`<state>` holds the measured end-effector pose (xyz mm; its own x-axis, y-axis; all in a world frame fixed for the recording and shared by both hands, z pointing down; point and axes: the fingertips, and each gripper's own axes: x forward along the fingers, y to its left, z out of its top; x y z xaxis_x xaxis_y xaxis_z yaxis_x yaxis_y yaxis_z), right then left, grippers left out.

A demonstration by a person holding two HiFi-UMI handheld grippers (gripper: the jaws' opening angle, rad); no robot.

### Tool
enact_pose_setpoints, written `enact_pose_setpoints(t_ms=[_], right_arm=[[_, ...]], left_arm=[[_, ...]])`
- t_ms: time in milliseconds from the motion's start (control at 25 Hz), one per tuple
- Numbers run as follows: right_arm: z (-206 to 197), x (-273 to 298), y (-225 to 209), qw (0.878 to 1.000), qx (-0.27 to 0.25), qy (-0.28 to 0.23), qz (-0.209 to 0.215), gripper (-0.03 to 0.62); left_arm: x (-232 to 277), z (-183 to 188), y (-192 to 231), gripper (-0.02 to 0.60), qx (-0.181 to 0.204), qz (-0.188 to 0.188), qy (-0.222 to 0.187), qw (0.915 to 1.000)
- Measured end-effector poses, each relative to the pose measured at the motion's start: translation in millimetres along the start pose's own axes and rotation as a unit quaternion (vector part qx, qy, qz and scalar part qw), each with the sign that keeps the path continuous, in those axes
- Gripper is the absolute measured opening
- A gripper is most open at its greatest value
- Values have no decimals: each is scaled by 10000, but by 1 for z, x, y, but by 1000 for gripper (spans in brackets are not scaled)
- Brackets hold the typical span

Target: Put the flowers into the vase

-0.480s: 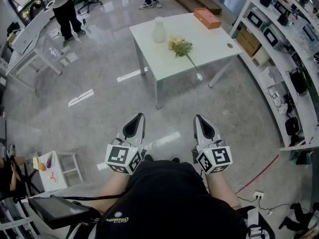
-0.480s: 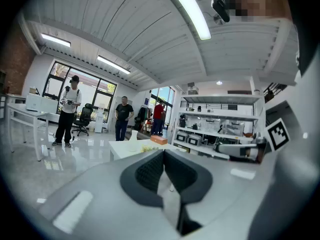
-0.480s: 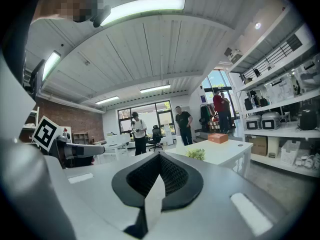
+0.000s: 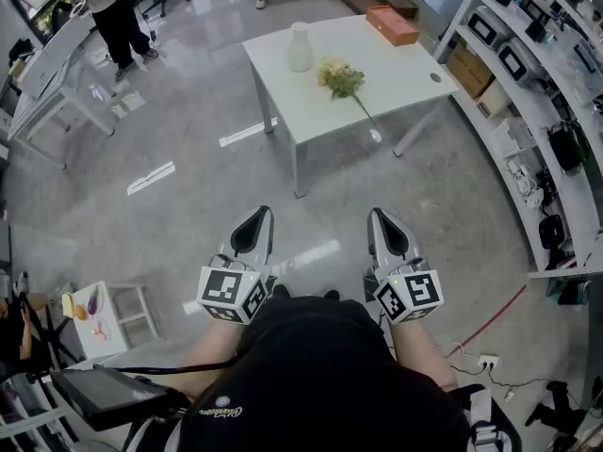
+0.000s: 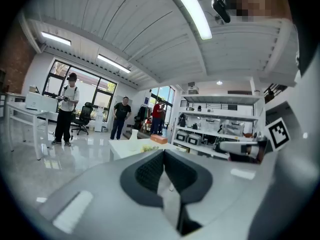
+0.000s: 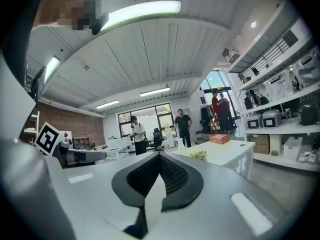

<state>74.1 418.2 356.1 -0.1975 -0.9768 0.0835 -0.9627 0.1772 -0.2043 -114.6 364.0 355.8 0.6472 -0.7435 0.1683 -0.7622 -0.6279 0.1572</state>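
Flowers (image 4: 342, 80) lie (stem outward) beside upright white vase (image 4: 300, 48).

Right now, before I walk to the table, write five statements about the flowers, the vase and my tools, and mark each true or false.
1. The flowers stand in the vase. False: they lie on the table, beside the vase.
2. The orange box sits on the table, farther from the person than the flowers. True.
3. The right tool grips a flower stem. False: its jaws are together with nothing between them.
4. The left tool and the right tool are both over the floor, well short of the table. True.
5. The vase lies on its side. False: it stands upright.
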Motion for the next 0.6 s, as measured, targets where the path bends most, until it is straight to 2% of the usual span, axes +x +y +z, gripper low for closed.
enact_pose_setpoints(t_ms=[600], right_arm=[[-13, 24, 10, 9997, -47, 234, -30, -2]], left_arm=[[6, -6, 24, 8, -118, -28, 92, 9999]])
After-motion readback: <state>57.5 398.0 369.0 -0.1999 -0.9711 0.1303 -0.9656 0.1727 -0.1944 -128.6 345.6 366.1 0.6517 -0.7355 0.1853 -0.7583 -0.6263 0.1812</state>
